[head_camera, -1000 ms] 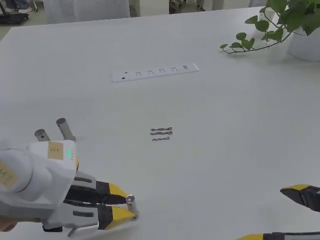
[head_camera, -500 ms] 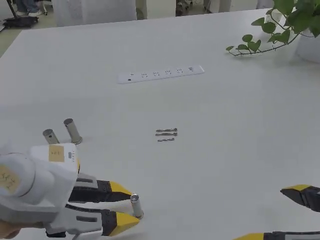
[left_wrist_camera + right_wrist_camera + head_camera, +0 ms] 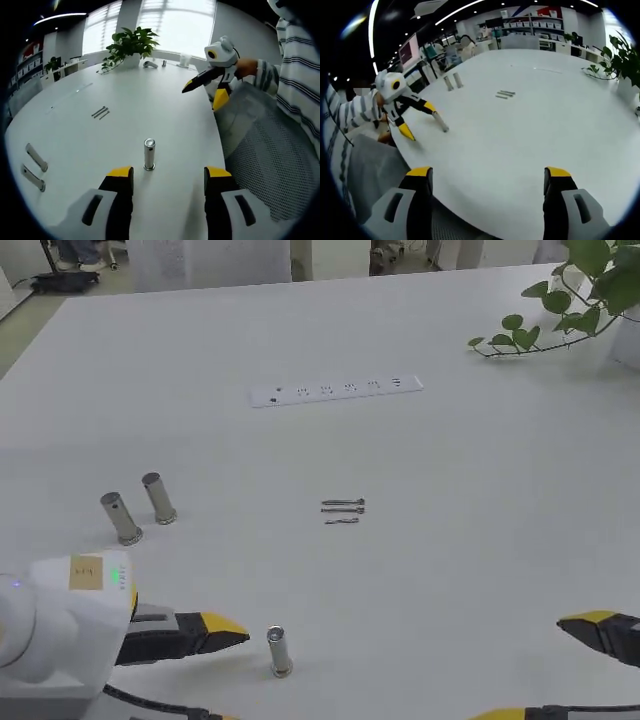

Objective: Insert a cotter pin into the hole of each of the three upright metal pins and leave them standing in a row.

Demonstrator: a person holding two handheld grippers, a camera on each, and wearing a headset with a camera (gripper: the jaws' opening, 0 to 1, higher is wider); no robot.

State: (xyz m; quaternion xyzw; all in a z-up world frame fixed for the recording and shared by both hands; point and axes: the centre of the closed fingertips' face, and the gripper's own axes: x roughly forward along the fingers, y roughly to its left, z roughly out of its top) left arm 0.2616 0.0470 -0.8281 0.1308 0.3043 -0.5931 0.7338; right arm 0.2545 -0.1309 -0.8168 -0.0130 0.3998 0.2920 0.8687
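Pins not yet in a row: the left tool (image 3: 169,172), jaws apart, sits just behind one upright metal pin (image 3: 149,154) (two other pins (image 3: 121,517) stand well away). The right tool (image 3: 487,175), apart and empty, likely fetches a cotter pin (image 3: 343,504) next.

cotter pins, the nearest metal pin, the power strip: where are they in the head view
cotter pins (image 3: 345,509), head view, middle one of the three.
nearest metal pin (image 3: 278,651), head view, mid shaft.
power strip (image 3: 337,390), head view, centre of its top face.
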